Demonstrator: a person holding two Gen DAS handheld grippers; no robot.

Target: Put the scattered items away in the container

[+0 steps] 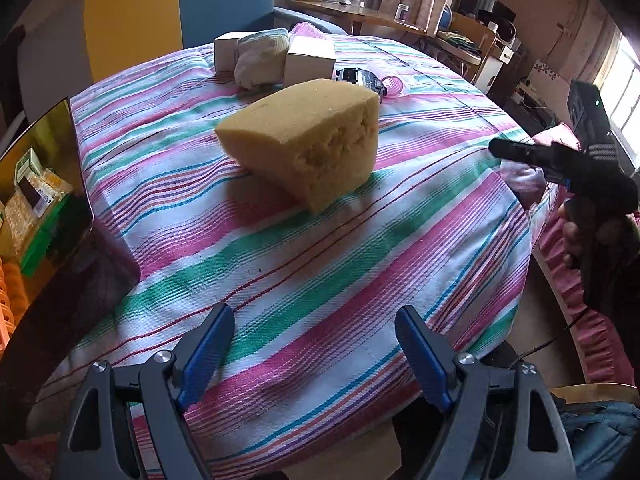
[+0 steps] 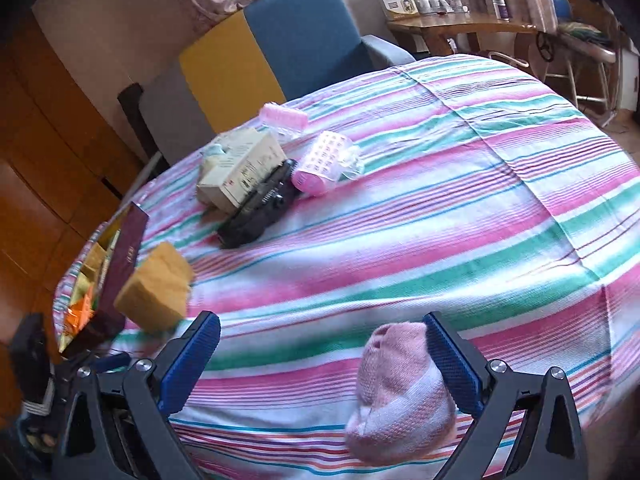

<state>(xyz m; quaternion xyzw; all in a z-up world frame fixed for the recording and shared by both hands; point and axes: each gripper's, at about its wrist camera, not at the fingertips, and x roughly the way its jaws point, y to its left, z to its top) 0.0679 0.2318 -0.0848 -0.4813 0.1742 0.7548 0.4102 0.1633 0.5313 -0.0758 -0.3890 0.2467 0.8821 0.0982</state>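
Blue ribbed pads line the left gripper (image 1: 314,344), whose jaws stand spread wide with nothing between them, hovering above the striped cloth (image 1: 280,248) that covers the surface. Straight ahead of those jaws, well apart from them, a yellow sponge (image 1: 308,140) rests on the cloth. To its left the container (image 1: 60,184), a dark box with a gold lining, stands at the edge of the surface with packets already inside.

The right gripper (image 2: 322,356) is likewise spread wide and holds nothing. A pink and white sock (image 2: 396,392) lies bunched on the cloth between its jaws, close against the right pad (image 2: 452,364); whether they touch cannot be told.

Farther off, seen from the right wrist, a black device (image 2: 260,204) lies beside a cream box (image 2: 240,168), with a pink hair roller (image 2: 320,164) just to its right and a second pink roller (image 2: 284,118) behind. From the left wrist a white box (image 1: 310,60) and a pale bundled cloth (image 1: 260,56) sit at the far side of the surface. A blue and yellow chair (image 2: 272,48) stands beyond the surface.
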